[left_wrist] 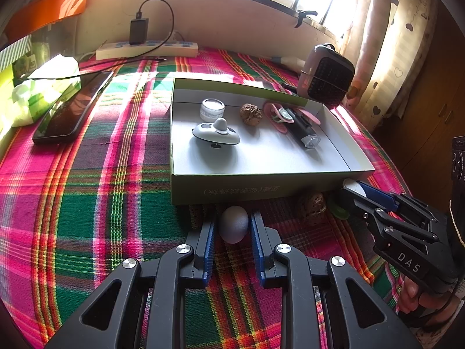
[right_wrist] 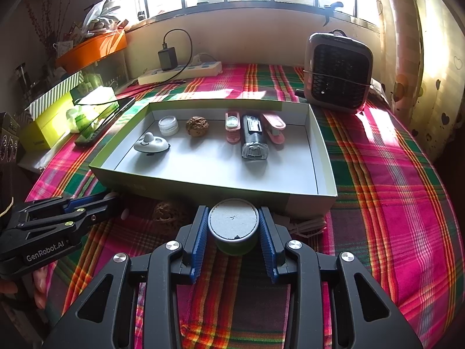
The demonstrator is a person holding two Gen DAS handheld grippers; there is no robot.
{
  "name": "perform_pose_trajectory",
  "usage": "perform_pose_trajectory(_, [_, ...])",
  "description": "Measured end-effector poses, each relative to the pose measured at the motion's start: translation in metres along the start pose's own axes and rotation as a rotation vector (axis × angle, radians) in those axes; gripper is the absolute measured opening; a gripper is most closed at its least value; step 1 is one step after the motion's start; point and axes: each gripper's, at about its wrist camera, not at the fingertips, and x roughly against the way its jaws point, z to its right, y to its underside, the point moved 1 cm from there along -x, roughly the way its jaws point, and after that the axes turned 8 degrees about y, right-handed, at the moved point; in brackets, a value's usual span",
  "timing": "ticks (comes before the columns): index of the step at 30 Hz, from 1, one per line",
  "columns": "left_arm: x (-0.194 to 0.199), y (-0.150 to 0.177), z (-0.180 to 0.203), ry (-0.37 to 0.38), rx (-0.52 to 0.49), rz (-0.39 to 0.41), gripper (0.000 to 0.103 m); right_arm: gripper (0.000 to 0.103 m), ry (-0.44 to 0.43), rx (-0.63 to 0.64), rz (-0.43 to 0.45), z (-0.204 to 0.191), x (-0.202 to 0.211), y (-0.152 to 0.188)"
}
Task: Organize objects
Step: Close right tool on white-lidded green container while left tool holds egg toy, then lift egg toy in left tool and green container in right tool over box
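Observation:
A grey egg-shaped ball (left_wrist: 234, 224) rests on the plaid cloth just in front of the shallow box (left_wrist: 261, 184), and my left gripper (left_wrist: 232, 218) is shut on it, blue pads on both sides. In the right wrist view my right gripper (right_wrist: 233, 210) is shut on a round green jar with a white lid (right_wrist: 233, 224), also close to the box's front wall (right_wrist: 308, 200). A loose walnut (left_wrist: 312, 206) lies on the cloth between the two grippers. Inside the box are a small clear jar (right_wrist: 168, 125), another walnut (right_wrist: 197, 126), a grey saucer toy (right_wrist: 151, 144), pink clips (right_wrist: 232, 126) and a black device (right_wrist: 254, 136).
A small heater (right_wrist: 338, 72) stands behind the box at the right. A dark phone (left_wrist: 72, 107), a tissue pack (left_wrist: 43, 87) and a power strip (left_wrist: 145, 49) lie at the left and back. A white cable (right_wrist: 308, 226) sits by the box's front right corner.

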Motion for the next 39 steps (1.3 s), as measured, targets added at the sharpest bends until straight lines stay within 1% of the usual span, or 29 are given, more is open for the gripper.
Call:
perform_pose_trajectory(27, [0.003, 0.0, 0.004, -0.011, -0.01, 0.0, 0.02, 0.035, -0.024, -0.013, 0.012, 0.001, 0.007, 0.0])
perform_pose_trajectory(39, [0.01, -0.002, 0.012, -0.018, -0.035, 0.012, 0.02, 0.035, -0.04, -0.02, 0.022, 0.002, 0.014, 0.0])
